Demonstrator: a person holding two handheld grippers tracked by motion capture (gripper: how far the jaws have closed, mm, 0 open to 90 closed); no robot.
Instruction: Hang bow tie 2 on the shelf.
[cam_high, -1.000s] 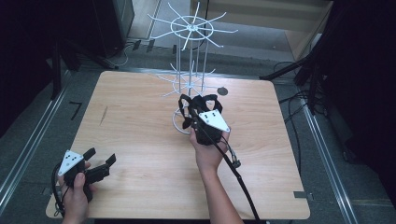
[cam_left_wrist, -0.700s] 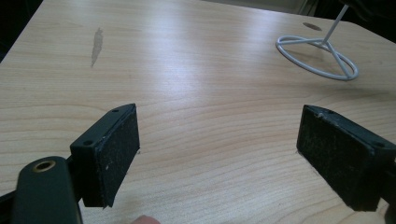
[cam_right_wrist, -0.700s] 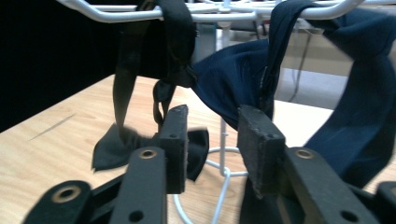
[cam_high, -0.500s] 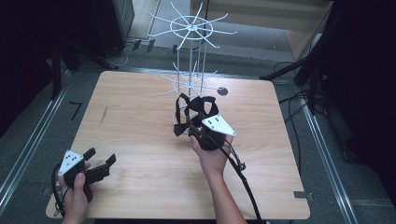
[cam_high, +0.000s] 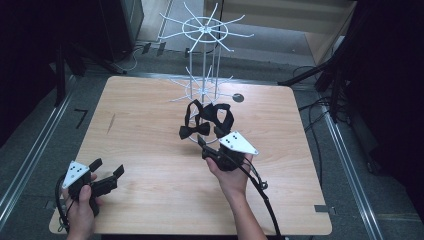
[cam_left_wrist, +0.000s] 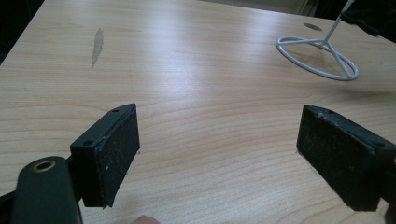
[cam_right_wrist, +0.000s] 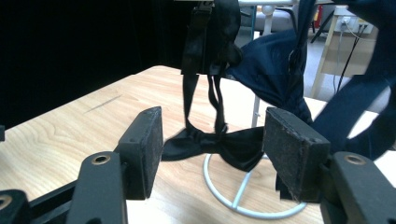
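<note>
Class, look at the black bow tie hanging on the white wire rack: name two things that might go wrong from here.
1. The right tool, its jaws just opened, sits close to the bow tie; pulling back carelessly might snag the strap and drag it off its hook.
2. The wire rack is tall and thin on a small ring base; a knock could tip it.

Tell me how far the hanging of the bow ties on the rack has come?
Done: two bow ties hang from the white wire rack. In hand: the right hand-held gripper has just been opening, jaws apart, nothing clamped. The left hand-held gripper rests open over the bare table. Left: withdrawing, it seems.
</note>
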